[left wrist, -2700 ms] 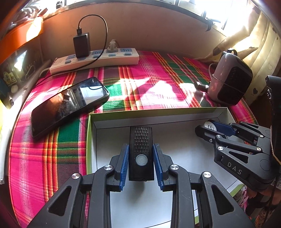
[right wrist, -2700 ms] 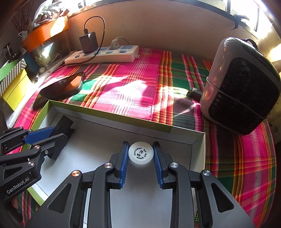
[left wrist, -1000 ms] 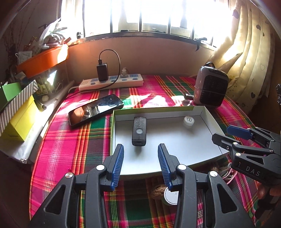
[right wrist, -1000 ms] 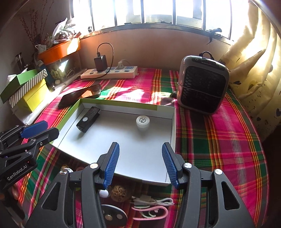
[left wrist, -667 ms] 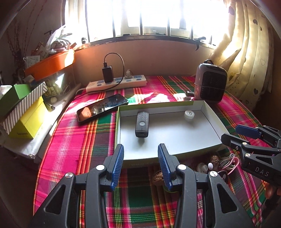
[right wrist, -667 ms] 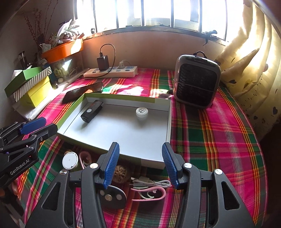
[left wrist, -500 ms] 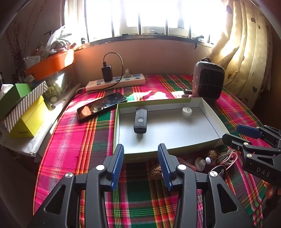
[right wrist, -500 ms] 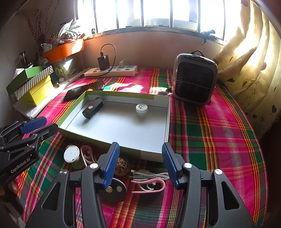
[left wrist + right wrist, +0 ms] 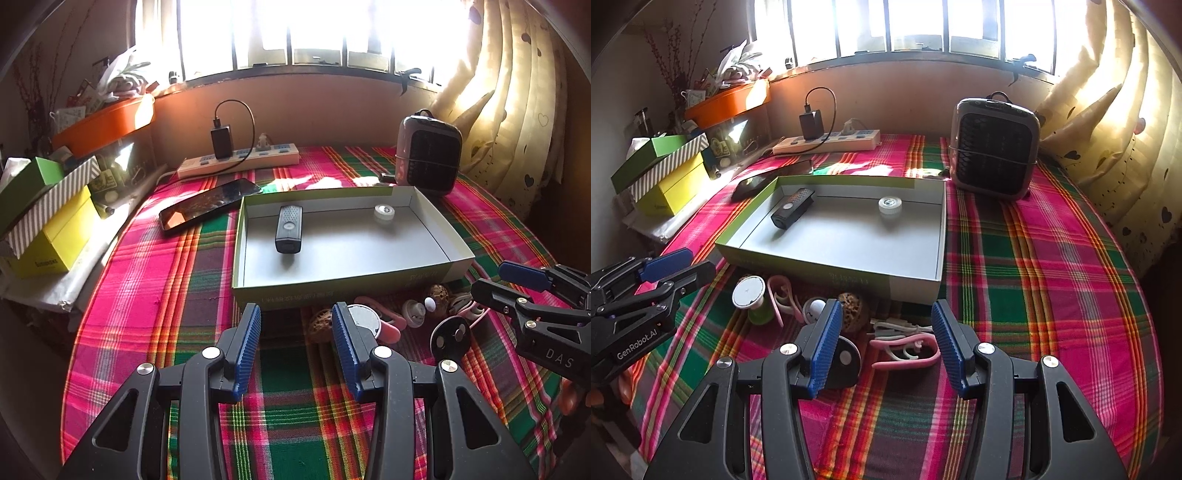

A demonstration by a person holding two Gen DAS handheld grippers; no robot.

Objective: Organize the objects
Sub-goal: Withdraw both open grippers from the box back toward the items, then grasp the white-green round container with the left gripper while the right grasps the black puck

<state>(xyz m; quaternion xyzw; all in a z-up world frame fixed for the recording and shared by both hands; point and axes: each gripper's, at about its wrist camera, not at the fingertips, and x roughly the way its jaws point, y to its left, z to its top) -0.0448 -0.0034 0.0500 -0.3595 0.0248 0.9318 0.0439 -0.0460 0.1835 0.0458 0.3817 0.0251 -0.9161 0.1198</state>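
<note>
A shallow green-sided cardboard box with a grey inside (image 9: 343, 254) lies on the red, pink and green plaid tablecloth (image 9: 147, 295). In it, toward ten o'clock, lies a black rectangular remote-like device (image 9: 289, 229), and toward one o'clock a small white round cap (image 9: 384, 212); the two are well apart.

The left gripper (image 9: 295, 343) hangs above the cloth at the box's six o'clock, its blue-padded jaws spread with nothing between them. In the right wrist view the right gripper (image 9: 886, 347) is likewise spread and empty, over a loose cluster of small things just outside the box's near wall: a white-topped round green container (image 9: 750, 295), a brown pitted walnut-like ball (image 9: 851, 310), a black round disc with a white centre (image 9: 846, 360), a coiled white cable (image 9: 897, 328) and a pink curved plastic clip (image 9: 905, 356).

At the box's eleven o'clock a black smartphone (image 9: 210, 203) lies flat on the cloth. Beyond it, at twelve, a white power strip with a black charger plugged in (image 9: 240, 158) runs along the wall. At two o'clock a small grey fan heater with a black grille (image 9: 428, 158) stands upright. At nine o'clock stacked green, striped and yellow boxes (image 9: 44, 221) sit off the table's edge.
</note>
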